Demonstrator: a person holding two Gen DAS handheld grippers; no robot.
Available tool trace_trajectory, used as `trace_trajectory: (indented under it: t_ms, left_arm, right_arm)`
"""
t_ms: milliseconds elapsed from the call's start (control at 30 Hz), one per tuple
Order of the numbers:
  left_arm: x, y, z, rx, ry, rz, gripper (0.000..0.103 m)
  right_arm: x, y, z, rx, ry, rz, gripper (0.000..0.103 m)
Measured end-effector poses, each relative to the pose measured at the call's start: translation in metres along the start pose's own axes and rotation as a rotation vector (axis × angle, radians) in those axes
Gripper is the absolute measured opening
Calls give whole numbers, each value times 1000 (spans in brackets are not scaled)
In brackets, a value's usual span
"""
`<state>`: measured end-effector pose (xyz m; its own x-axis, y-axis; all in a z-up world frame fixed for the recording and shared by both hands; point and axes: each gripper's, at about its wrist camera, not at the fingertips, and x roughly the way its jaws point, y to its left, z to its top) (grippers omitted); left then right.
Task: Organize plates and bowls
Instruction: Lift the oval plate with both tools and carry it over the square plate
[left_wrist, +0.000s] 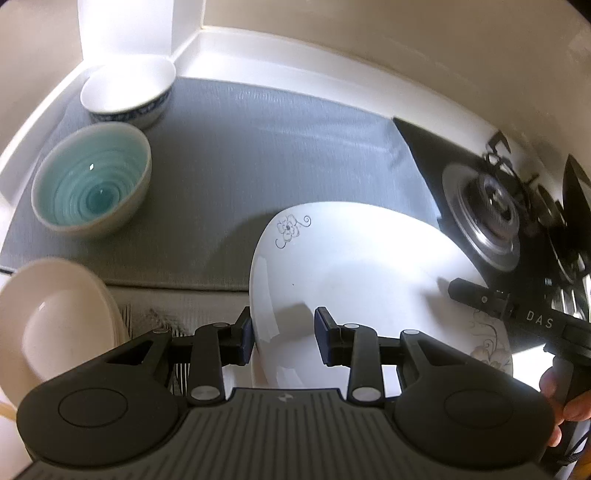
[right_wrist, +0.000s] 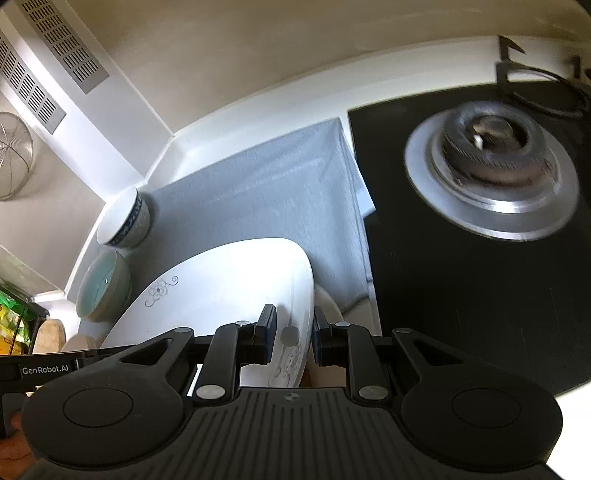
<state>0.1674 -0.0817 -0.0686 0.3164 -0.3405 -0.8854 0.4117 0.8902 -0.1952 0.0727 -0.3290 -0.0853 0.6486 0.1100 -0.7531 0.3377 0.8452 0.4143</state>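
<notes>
A large white glazed ceramic plate with grey flower motifs (left_wrist: 354, 280) sits gripped between both fingers: left gripper (left_wrist: 283, 336) on its near-left rim, right gripper (right_wrist: 294, 338) apparently clamping the opposite edge. Stiff, slick, breakable; rims hold best.

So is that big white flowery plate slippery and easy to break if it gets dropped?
Probably both. The white plate looks glossy and glazed, so it could slide in a pinch; each tool grips only its rim, the left tool and the right tool on opposite edges. It looks like stiff ceramic, so it would likely crack rather than bend.
</notes>
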Motion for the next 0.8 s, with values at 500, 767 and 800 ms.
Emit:
trace_trajectory:
  t_ms: [500, 767, 800]
  left_arm:
    - [7, -14, -34, 94, -17, 25, 38]
    - [-3, -22, -42, 170, -91, 82, 38]
    - [-3, -20, -41, 167, -93, 76, 41]
  right_arm:
    - [-9, -8, -36, -37, -50, -42, 21]
    - [-21, -3, -31, -109, -115, -48, 29]
    - [-22, -3, -28, -112, -116, -40, 29]
